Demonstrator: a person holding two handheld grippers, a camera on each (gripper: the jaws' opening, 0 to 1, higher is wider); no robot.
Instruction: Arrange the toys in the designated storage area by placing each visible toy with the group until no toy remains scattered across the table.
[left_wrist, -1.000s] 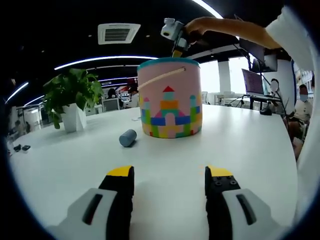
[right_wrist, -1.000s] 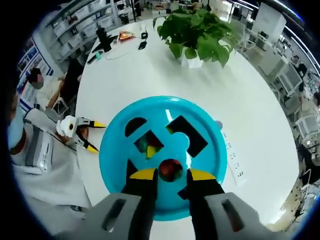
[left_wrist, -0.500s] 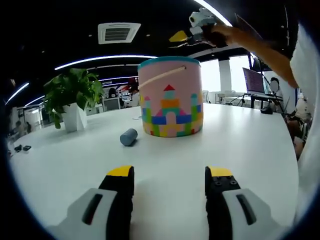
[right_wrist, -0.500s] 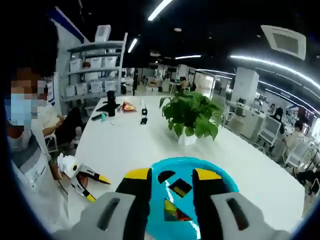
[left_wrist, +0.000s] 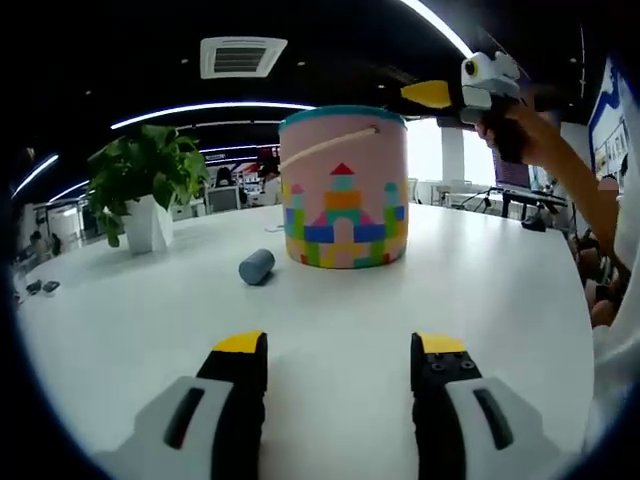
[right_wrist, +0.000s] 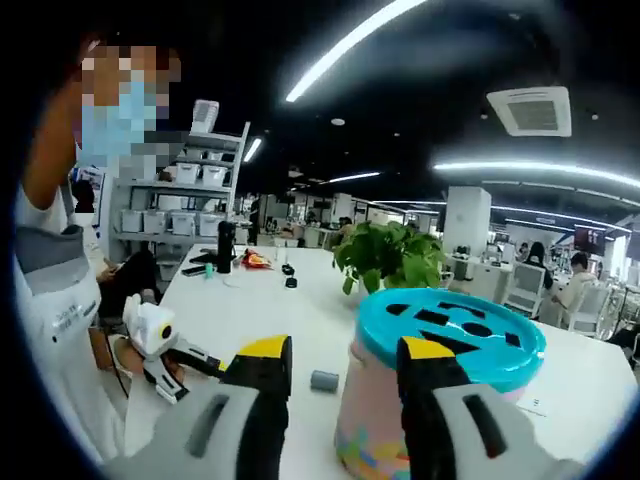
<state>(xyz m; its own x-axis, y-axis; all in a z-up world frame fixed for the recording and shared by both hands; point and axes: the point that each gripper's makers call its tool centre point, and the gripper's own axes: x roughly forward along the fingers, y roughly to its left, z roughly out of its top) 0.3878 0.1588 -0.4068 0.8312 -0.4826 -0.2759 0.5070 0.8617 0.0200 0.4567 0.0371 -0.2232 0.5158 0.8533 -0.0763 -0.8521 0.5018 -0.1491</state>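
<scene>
My left gripper (left_wrist: 340, 350) hung low over the table (left_wrist: 480, 290), jaws apart and empty. Ahead lay a grey cylinder (left_wrist: 256, 267), just left of the bucket (left_wrist: 343, 188). My right gripper (right_wrist: 342, 362), also open and empty, hovered beside the bucket's lid (right_wrist: 452, 332). A plant (left_wrist: 143, 185) stood farther back.

White table (left_wrist: 500, 290): bucket (left_wrist: 343, 190), cylinder (left_wrist: 256, 267), plant (left_wrist: 145, 195).
</scene>
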